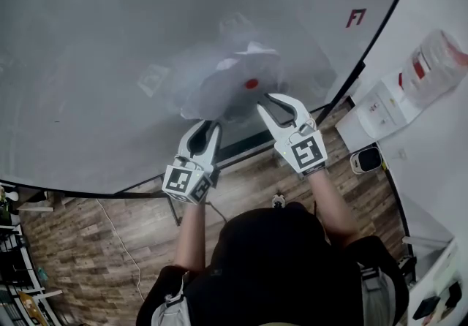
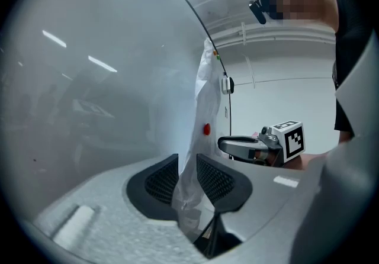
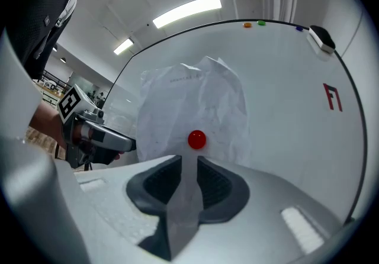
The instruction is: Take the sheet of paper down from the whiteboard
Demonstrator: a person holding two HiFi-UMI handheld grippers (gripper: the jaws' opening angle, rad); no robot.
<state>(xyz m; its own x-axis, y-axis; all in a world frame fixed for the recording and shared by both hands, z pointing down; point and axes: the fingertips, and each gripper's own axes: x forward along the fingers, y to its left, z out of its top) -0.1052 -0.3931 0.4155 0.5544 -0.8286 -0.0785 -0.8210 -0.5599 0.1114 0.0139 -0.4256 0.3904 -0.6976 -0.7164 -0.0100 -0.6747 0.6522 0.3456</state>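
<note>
Head view: the whiteboard [image 1: 110, 61] fills most of the frame. A water dispenser [image 1: 409, 91] stands to the right, with wooden floor [image 1: 95, 244] below. The crumpled sheet of paper [image 1: 234, 76] is pinned to the board by a red magnet [image 1: 251, 84]. Both arms reach forward. The left gripper [image 1: 206, 127] is at the sheet's lower left, and the right gripper [image 1: 280, 104] is just under the magnet.

Left gripper view: the jaws clamp the sheet's edge [image 2: 204, 115], which stands off the board.

Right gripper view: the jaws are parted and press on nothing. What looks like the sheet's lower edge lies in the gap, directly below the magnet [image 3: 197, 139].
</note>
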